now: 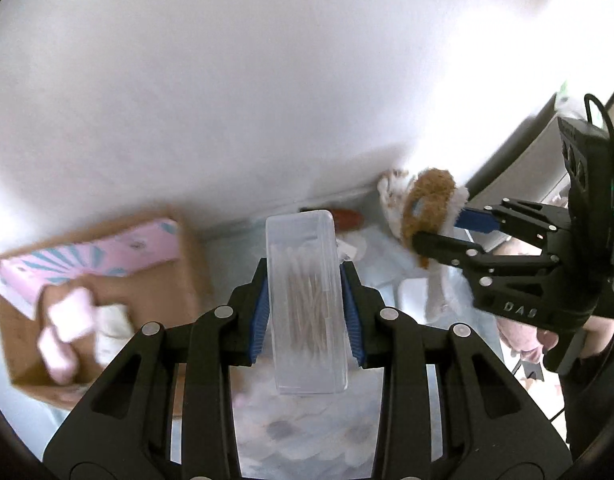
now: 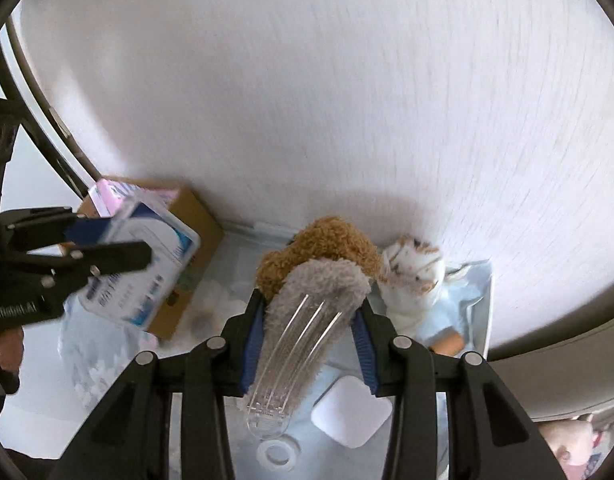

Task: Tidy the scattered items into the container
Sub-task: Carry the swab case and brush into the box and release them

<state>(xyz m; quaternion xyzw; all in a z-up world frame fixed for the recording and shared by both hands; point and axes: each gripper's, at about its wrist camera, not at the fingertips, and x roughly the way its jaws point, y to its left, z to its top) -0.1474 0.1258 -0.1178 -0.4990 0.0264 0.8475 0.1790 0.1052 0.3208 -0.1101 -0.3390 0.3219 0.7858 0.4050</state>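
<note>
My left gripper [image 1: 305, 280] is shut on a clear plastic box of cotton swabs [image 1: 307, 320], held upright above the bedding. In the right wrist view, the same left gripper [image 2: 127, 240] carries the swab box [image 2: 147, 264], blue-and-white label showing, just in front of the open cardboard box [image 2: 199, 216]. My right gripper [image 2: 309, 308] is shut on a fuzzy grey-and-brown item on a clear plastic hanger [image 2: 303, 320]. From the left wrist view, the right gripper [image 1: 439, 228] holds that fuzzy item [image 1: 427, 196] to the right. The cardboard box [image 1: 179, 288] holds pink and white items.
A small white plush toy [image 2: 411, 276] lies by the white wall. A white square pad [image 2: 351, 412] and a clear ring [image 2: 277, 454] rest on the pale blue sheet. An orange object [image 1: 347, 218] lies near the wall. A person's hand [image 2: 5, 344] grips the left handle.
</note>
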